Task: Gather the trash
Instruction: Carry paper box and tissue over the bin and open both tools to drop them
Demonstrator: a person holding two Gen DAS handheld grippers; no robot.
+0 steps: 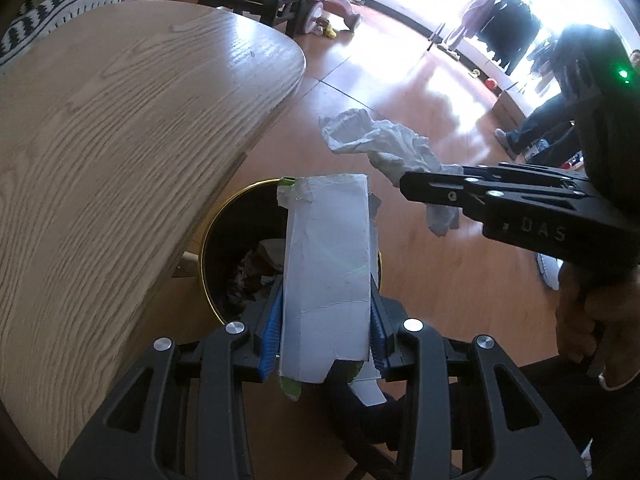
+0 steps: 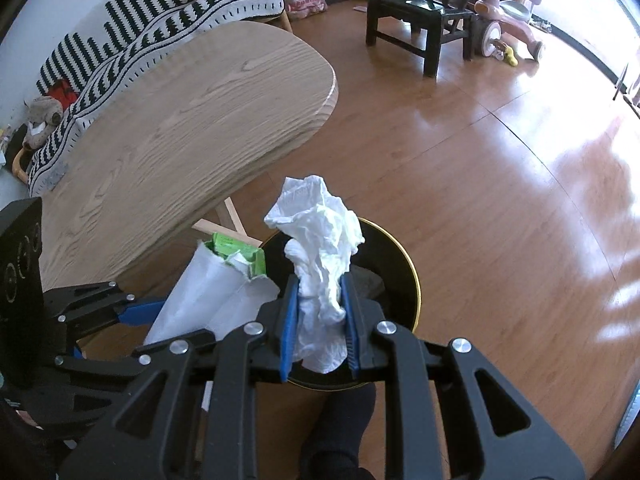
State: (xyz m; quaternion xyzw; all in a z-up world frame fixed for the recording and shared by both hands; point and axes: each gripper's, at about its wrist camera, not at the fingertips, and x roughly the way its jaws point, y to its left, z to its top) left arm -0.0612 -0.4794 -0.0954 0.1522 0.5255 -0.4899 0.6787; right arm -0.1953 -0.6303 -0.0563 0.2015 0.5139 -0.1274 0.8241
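My left gripper [image 1: 325,312] is shut on a flattened white carton [image 1: 326,264] with green torn edges, held over a black waste bin [image 1: 224,248] with a gold rim. The bin holds scraps of paper. My right gripper [image 2: 319,312] is shut on a crumpled white tissue [image 2: 320,240], also above the bin [image 2: 400,264]. In the left wrist view the right gripper [image 1: 404,188] reaches in from the right with the tissue [image 1: 384,140] at its tips. In the right wrist view the left gripper [image 2: 132,316] and its carton [image 2: 208,284] sit at the lower left.
A light wooden table [image 1: 120,140] stands left of the bin, its edge overhanging the rim. The bin rests on a glossy wooden floor [image 2: 480,180]. A black chair [image 2: 420,12], a pink ride-on toy [image 2: 508,8] and a striped sofa [image 2: 140,28] are farther off. A hand [image 1: 592,320] grips the right tool.
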